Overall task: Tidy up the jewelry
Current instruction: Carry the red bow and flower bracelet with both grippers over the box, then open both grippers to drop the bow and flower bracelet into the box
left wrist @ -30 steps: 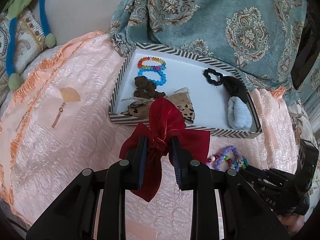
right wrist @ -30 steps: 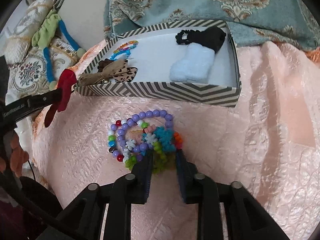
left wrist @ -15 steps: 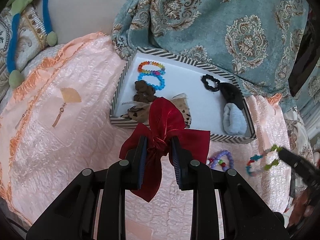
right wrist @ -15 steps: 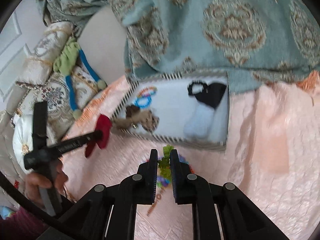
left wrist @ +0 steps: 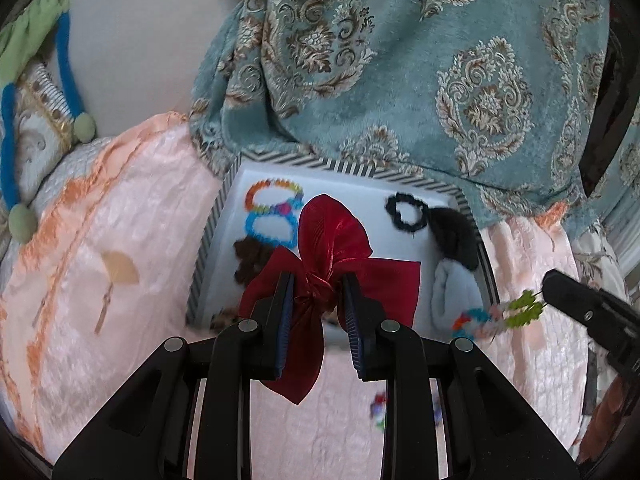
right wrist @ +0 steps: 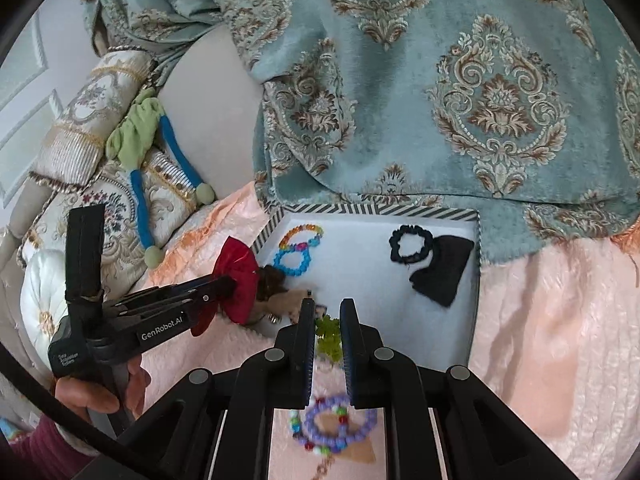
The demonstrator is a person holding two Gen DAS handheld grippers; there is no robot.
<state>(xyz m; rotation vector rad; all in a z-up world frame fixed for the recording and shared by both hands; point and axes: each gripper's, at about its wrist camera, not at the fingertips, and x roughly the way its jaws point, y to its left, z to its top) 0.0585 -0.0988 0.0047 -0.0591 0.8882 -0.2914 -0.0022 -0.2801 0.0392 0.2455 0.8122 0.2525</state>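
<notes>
My left tongs (left wrist: pixel 316 300) clamp 1 red bow (left wrist: pixel 332 248) above the striped tray (right wrist: pixel 368 210); right tongs (right wrist: pixel 325 330) pinch 1 green bead bracelet (right wrist: pixel 329 336) — tray holds 2 bead bracelets (right wrist: pixel 298 250), 1 black scrunchie (right wrist: pixel 411 245).

Right gripper (right wrist: pixel 326 326) fingers (right wrist: pixel 307 332) pinch a green bead bracelet (right wrist: pixel 329 334) above the striped tray (right wrist: pixel 372 210) — purple bracelet (right wrist: pixel 340 426) below.

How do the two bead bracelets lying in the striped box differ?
The rainbow bracelet mixes many bead colours and lies nearer the box's far wall; the blue bracelet is one colour and sits just in front, apparently touching it. Both are small bead rings lying flat in the left part.
</notes>
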